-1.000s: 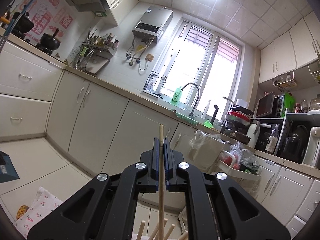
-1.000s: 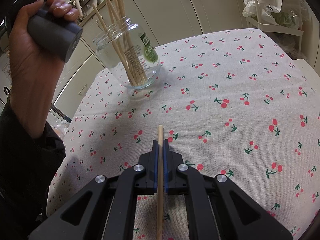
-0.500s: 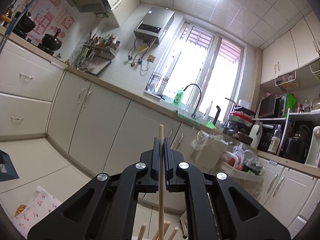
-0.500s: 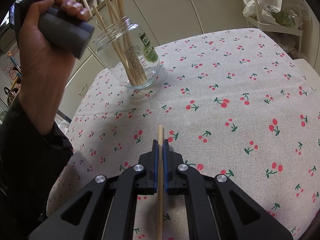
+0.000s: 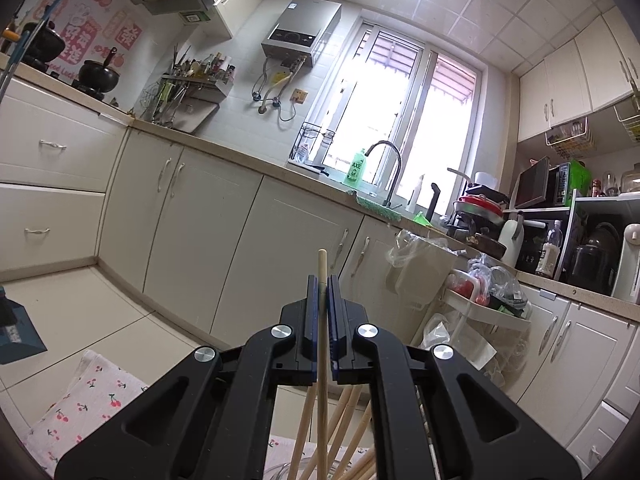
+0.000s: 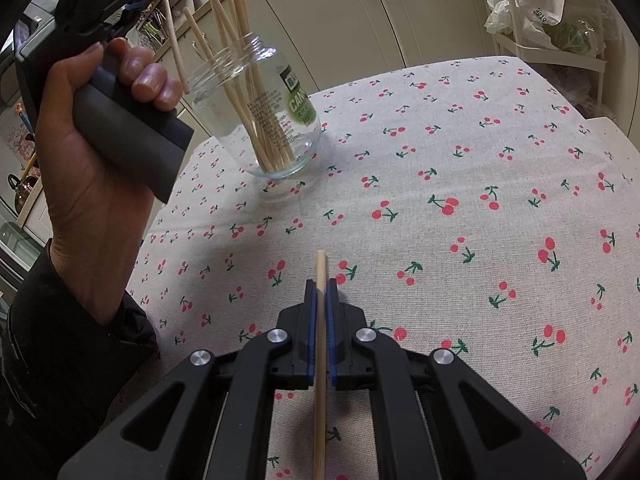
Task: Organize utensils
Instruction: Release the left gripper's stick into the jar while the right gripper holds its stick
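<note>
1. Left gripper [image 5: 324,280]: jaws closed on a single wooden chopstick [image 5: 322,320], held upright; its top end stands clear above the jaw tips. In the right wrist view the lower end of this stick sits beside the rim of the jar [image 6: 256,108], outside the glass as far as can be told.
2. Right gripper [image 6: 320,284]: jaws clamped on a second chopstick [image 6: 320,360], which runs along the jaw line and pokes out past the tips, above the cloth.
3. Jar: clear glass, green label, upright near the far left corner of the table [image 6: 600,128], close to the left edge. It holds a bundle of chopsticks [image 6: 244,80] leaning at different angles, tops fanned above the mouth.
4. Left hand [image 6: 92,152] grips the left tool's handle above the table's left edge, just beside the jar; dark sleeve [image 6: 60,360] below.
5. Open room: the cherry-print tablecloth [image 6: 460,200] is bare from the jar across to the right edge and down to the near edge.
6. Beyond the far edge: cabinet doors [image 5: 200,220] and floor [image 5: 80,300].
</note>
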### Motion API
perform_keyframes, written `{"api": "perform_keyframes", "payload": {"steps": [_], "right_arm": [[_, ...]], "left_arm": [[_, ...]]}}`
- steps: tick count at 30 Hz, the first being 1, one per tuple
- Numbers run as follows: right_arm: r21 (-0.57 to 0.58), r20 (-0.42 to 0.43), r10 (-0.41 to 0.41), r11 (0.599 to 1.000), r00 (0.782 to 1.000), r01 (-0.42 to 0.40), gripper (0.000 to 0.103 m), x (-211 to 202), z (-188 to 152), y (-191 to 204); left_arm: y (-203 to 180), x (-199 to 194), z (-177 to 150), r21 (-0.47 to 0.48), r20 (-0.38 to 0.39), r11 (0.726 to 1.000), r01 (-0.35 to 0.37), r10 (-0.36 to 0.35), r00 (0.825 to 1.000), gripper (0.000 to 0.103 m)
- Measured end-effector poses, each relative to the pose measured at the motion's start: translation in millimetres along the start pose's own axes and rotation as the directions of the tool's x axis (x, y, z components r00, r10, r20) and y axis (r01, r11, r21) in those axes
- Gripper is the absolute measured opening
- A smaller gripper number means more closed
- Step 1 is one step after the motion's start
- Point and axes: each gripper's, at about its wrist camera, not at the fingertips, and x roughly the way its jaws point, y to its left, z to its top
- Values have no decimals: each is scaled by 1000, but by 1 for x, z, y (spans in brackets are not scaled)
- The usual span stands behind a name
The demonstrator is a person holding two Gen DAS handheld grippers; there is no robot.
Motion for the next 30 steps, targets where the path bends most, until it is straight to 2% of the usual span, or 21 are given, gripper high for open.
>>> {"api": "perform_keyframes", "payload": {"steps": [3, 8, 11, 21, 30], "right_arm": [[1, 0, 1, 1000, 1000, -1, 6, 0, 0, 0], [1, 0, 1, 1000, 1000, -1, 6, -1, 0, -1], [2, 0, 2, 1000, 1000, -2, 6, -1, 0, -1], [3, -1, 3, 1000, 1000, -3, 6, 0, 0, -1], [2, -1, 3, 1000, 1000, -3, 6, -1, 0, -2]], "left_arm": [[1, -2, 8, -18, 15, 1000, 4, -4, 1000, 4], [-2, -7, 38, -60, 98, 998, 25, -19, 995, 4], [-5, -3, 48, -57, 114, 998, 27, -20, 993, 4], [-6, 0, 18, 17, 64, 1000, -1, 0, 998, 4], [-13, -10, -8, 114, 1, 993, 34, -34, 999, 4]]}}
